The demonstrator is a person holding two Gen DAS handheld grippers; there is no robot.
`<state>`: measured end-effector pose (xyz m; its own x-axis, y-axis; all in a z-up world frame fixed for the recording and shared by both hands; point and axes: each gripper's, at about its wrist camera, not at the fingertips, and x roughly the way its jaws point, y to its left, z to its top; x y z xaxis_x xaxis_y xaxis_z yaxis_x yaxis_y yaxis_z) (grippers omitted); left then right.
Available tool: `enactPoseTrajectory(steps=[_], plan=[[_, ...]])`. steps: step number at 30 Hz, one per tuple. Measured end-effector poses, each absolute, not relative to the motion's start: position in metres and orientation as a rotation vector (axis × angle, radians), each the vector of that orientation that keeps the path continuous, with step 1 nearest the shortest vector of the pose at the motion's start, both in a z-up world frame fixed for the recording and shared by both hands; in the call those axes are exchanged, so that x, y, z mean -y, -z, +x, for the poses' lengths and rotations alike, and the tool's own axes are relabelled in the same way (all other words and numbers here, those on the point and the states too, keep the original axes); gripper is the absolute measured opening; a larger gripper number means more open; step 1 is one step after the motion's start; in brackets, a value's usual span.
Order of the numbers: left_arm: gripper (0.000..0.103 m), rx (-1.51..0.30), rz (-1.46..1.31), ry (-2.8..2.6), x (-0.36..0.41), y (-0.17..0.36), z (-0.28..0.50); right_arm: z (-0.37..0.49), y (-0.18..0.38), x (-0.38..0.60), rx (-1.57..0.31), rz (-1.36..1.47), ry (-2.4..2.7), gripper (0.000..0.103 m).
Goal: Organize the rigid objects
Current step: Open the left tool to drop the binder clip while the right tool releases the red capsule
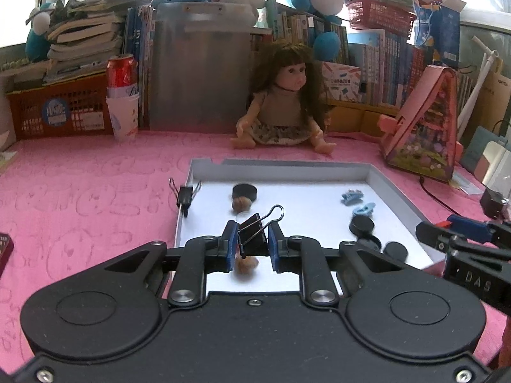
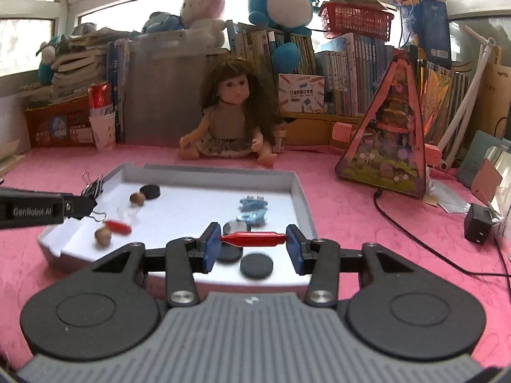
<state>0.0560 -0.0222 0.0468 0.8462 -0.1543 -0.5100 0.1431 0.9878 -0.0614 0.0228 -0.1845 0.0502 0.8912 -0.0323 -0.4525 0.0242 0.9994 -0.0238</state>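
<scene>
The left gripper (image 1: pixel 253 243) clamps a black metal binder clip (image 1: pixel 255 233), its wire loop pointing up and away, above the white tray (image 1: pixel 377 175). The right gripper (image 2: pixel 253 246) pinches a glossy red, spindle-shaped piece (image 2: pixel 254 238) end to end, long axis crosswise, over the tray's near edge, above flat black discs (image 2: pixel 256 265).

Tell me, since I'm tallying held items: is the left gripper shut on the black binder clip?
Shut. The left gripper has its blue pads against the black binder clip.

A child's room at home: a doll (image 1: pixel 284 102) sits on the pink-covered surface (image 1: pixel 95 175), plush toys (image 2: pixel 278 0) perch on rows of books (image 2: pixel 361 73) along the far side under a window (image 2: pixel 28 41), with a toy house (image 2: pixel 392 127) at right.
</scene>
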Motion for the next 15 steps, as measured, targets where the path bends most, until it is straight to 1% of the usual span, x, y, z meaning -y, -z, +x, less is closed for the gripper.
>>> enactPoseTrajectory(steps=[6, 15], plan=[[0.019, -0.533, -0.003, 0.145, 0.027, -0.049, 0.074, 0.048, -0.048, 0.191, -0.49, 0.008, 0.032, 0.049], [0.019, -0.567, 0.002, 0.136, 0.028, -0.039, 0.088, 0.062, -0.04, 0.191, -0.517, 0.005, 0.036, 0.05]])
